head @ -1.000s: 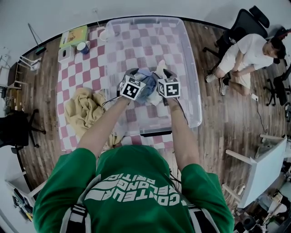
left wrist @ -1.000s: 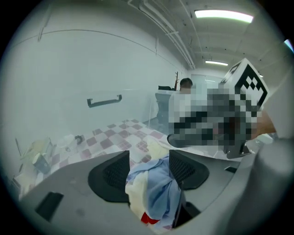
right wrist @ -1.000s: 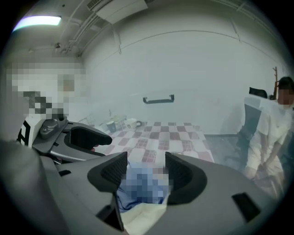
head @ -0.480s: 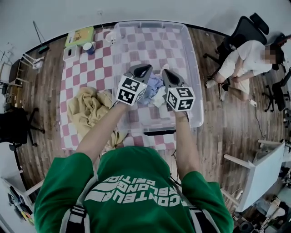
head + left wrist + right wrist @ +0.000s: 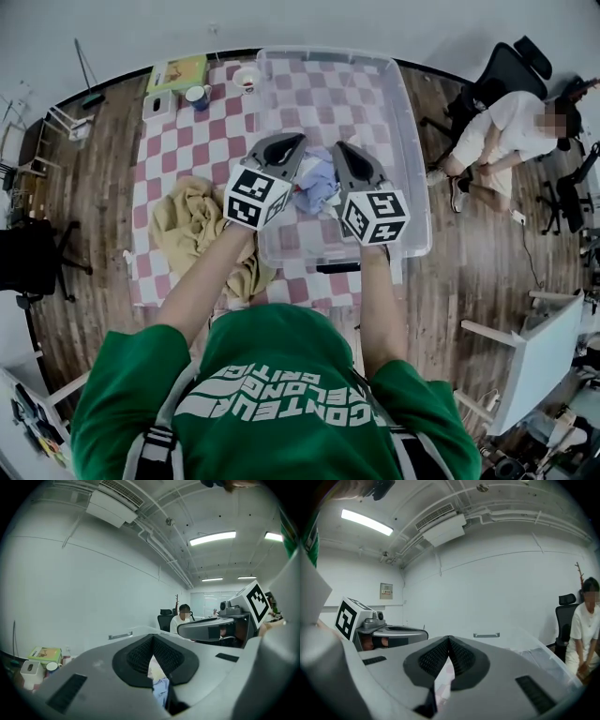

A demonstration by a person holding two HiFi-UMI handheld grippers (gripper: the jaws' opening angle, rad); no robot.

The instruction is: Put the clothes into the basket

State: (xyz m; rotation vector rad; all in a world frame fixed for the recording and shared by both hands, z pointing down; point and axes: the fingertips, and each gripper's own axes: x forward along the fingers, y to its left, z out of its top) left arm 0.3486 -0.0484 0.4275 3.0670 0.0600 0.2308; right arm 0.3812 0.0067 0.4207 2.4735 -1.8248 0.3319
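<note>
Far left on the checkered table (image 5: 183,150) we logged a green-yellow box (image 5: 176,72), a white box (image 5: 157,103) and a mug (image 5: 197,96). A beige garment (image 5: 199,225) lay bunched on the table, just left of the clear basket (image 5: 412,159) and outside it, with part hanging over the near edge. The left gripper (image 5: 286,142) hung above the basket's near half, jaws pressed together with nothing pinched. In the left gripper view (image 5: 152,638) the pads met at the tip, and we saw blue cloth only through the gap below them. A light blue and white garment (image 5: 317,183) lay inside the basket, between and under both grippers. The right gripper (image 5: 345,150) sat just beside the left, jaws likewise closed and empty (image 5: 449,641). Far right, well apart from the table, a person (image 5: 506,131) sat by a black office chair (image 5: 502,66).
</note>
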